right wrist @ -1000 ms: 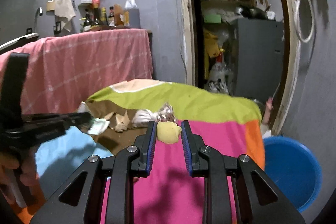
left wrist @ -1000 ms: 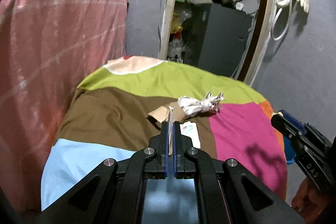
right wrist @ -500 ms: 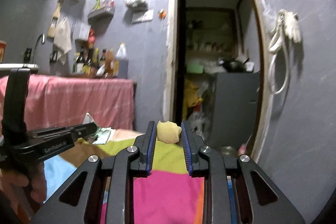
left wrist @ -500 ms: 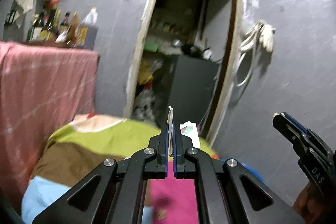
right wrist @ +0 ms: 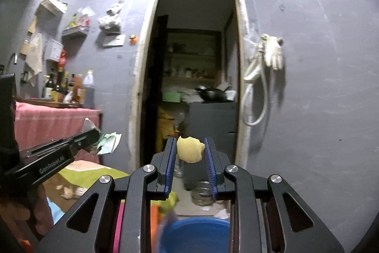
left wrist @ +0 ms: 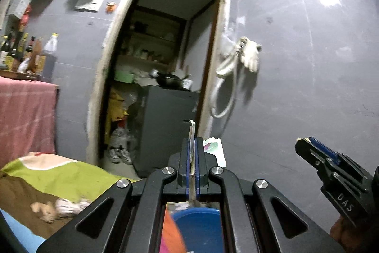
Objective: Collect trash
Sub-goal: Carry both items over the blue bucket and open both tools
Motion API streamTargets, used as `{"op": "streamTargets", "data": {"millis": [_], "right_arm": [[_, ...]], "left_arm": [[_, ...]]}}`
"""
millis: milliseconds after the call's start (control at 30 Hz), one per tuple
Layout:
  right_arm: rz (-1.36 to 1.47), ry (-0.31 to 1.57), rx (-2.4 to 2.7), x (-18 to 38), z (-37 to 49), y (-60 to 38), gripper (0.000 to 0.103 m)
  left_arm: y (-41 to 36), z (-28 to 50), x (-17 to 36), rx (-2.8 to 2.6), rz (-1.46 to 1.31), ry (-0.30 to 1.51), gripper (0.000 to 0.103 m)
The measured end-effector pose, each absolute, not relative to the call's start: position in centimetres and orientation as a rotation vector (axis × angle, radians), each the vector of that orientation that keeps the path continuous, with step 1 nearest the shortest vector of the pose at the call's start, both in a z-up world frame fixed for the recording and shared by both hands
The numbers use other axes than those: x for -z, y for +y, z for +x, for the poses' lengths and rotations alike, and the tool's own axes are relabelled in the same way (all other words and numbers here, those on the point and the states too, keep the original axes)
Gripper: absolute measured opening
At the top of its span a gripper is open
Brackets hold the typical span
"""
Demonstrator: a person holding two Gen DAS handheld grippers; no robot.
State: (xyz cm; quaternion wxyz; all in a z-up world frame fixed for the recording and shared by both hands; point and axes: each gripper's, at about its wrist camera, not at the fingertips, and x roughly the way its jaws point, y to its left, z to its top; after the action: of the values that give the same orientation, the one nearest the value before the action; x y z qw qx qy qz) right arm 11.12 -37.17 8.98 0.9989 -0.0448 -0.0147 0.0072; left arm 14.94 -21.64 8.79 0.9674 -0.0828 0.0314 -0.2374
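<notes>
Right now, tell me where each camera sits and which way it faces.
Left wrist view: rides the left gripper, facing the dark doorway roughly level; its closed jaws pinch a thin white paper scrap; the right gripper shows at right.
Right wrist view: rides the right gripper, facing the same doorway; it clamps a yellow crumpled lump; the left gripper shows at left.
Shared: doorway, hanging white glove, round blue plastic basin below.

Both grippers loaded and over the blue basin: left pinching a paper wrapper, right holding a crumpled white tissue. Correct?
One error: the right gripper holds a yellow peel-like scrap, not a white tissue, as the right wrist view shows. The rest stands: the left gripper pinches a paper wrapper, and the blue basin lies below both.
</notes>
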Motion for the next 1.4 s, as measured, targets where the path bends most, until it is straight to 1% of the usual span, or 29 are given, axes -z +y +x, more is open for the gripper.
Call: {"op": "streamTargets", "data": {"millis": [167,400,767,1167,1333,1367,1400], "right_arm": [[-0.057,0.012,0.026,-7.0,11.6,-40.2,0.022],[-0.025,0.074,0.051,-3.2,12.6,-42.6,0.022],[0.043,0.225,0.028,1.9,16.0,-44.4,0.023],[0.094,0.344,0.008,4.7,18.4,-45.3,0.023],[0.120,0.379,0.011,5.3,19.1,-45.9,0.024],[0.122,0.383,0.011,5.3,19.1,-46.0,0.024],[0.126,0.387,0.012,5.4,19.2,-46.1,0.025]], "left_arm": [[-25.3,15.8,-7.1,0.507,-0.125,0.109,0.002],[-28.3,17.6,-4.1,0.499,-0.093,0.196,0.002],[-29.8,21.3,0.7,0.463,-0.089,0.434,0.002],[-30.6,24.1,4.2,0.457,-0.097,0.623,0.002],[-30.8,25.0,4.9,0.453,-0.090,0.674,0.004],[-30.7,25.0,4.9,0.456,-0.090,0.679,0.006],[-30.7,25.0,5.0,0.460,-0.092,0.684,0.013]]}}
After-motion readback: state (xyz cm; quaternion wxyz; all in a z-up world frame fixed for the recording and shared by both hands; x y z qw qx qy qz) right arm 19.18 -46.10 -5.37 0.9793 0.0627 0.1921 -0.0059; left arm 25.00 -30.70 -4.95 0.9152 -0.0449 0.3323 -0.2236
